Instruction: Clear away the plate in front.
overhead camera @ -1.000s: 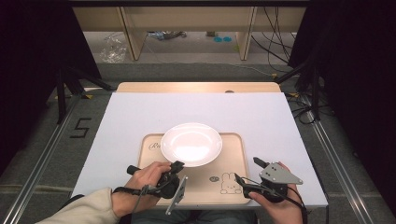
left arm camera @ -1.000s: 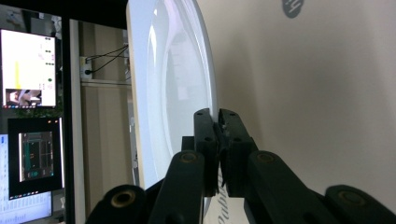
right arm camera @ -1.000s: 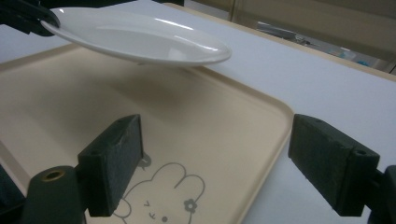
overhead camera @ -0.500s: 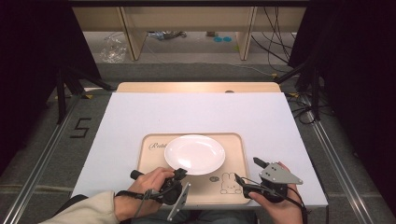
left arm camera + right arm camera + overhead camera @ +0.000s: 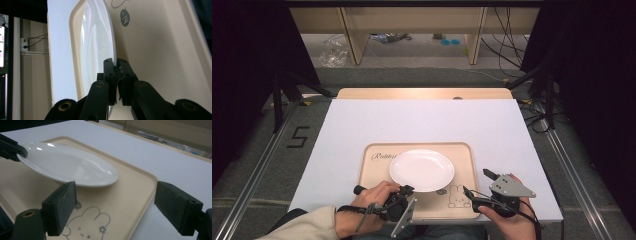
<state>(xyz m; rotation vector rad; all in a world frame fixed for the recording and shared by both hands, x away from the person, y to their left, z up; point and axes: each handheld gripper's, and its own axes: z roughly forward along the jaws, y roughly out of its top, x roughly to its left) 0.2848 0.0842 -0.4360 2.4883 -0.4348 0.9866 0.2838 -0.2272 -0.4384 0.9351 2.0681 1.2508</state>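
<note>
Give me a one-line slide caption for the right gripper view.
Left gripper pinches the white plate by its rim above the beige tray, framed by the open right gripper.

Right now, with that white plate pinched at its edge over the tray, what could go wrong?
The left gripper holds the white plate only by a thin bit of its near rim, so the glossy plate might slip or swing down and knock the beige tray. In the right gripper view the plate is tilted, its far edge low. The right gripper stands open nearby and supports nothing.
</note>
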